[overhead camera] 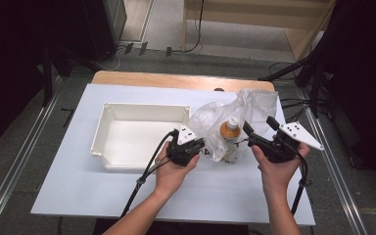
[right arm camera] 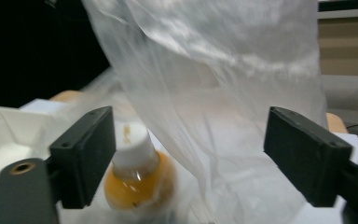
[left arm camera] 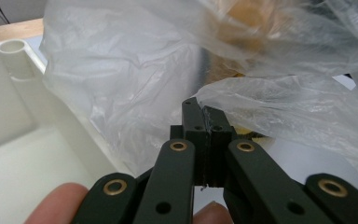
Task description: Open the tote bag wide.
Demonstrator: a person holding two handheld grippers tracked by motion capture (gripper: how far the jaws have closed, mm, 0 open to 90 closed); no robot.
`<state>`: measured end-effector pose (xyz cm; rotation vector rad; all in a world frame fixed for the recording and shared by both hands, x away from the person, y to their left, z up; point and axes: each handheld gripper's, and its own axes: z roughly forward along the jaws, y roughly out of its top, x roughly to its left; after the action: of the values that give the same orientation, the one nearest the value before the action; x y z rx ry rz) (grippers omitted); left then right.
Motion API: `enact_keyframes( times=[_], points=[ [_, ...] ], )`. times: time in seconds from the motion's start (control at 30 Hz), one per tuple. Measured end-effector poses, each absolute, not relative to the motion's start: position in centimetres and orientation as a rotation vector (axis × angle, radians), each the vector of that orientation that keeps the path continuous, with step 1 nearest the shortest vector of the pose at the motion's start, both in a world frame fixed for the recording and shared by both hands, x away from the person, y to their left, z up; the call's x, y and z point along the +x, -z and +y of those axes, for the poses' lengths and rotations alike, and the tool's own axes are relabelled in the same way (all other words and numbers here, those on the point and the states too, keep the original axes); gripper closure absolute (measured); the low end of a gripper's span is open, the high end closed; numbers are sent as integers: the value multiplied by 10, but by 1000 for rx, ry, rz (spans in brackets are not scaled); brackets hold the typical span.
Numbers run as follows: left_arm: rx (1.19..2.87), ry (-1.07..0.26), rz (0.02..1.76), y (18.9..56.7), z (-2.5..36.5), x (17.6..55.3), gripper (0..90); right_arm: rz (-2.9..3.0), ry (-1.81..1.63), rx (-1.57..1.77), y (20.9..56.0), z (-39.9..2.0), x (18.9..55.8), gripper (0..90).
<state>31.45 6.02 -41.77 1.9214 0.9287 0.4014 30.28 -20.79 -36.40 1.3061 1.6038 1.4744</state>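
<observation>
Though crumpled, clear plastic bag (overhead camera: pixel 215 122) around orange bottle (overhead camera: pixel 230 129)

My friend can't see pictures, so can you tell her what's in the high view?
A person's two hands each hold a black tool at a white table. The left tool is shut at the edge of a clear plastic bag around an orange bottle; the right tool is open beside it. A white tray sits left.

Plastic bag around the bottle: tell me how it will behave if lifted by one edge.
The plastic bag looks thin and crumpled, so it will probably flop and stretch. The bottle inside looks full, so it would likely sag or slide. The left gripper, shut at a fold, may slip.
</observation>
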Motion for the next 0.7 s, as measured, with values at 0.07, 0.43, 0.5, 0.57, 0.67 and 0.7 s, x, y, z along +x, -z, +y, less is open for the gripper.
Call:
enact_keyframes(
  times=[0.07, 0.43, 0.5, 0.57, 0.67, 0.7],
  points=[
    [1931, -401, 919, 420, 60, 312, 900, 1610, -1493, 1326, 361, -206, 310, 158],
    [1922, -483, 885, 428, 59, 295, 900, 1713, -1490, 1383, 382, -203, 353, 797],
    [1912, -478, 889, 429, 60, 293, 900, 1741, -1471, 1407, 390, -202, 358, 880],
    [1913, -479, 883, 431, 60, 291, 900, 1759, -1448, 1428, 397, -202, 362, 900],
    [1910, -486, 880, 433, 61, 288, 900, 1786, -1416, 1461, 409, -202, 366, 900],
    [1906, -490, 879, 434, 61, 287, 900, 1802, -1397, 1475, 413, -202, 368, 900]
  ],
)
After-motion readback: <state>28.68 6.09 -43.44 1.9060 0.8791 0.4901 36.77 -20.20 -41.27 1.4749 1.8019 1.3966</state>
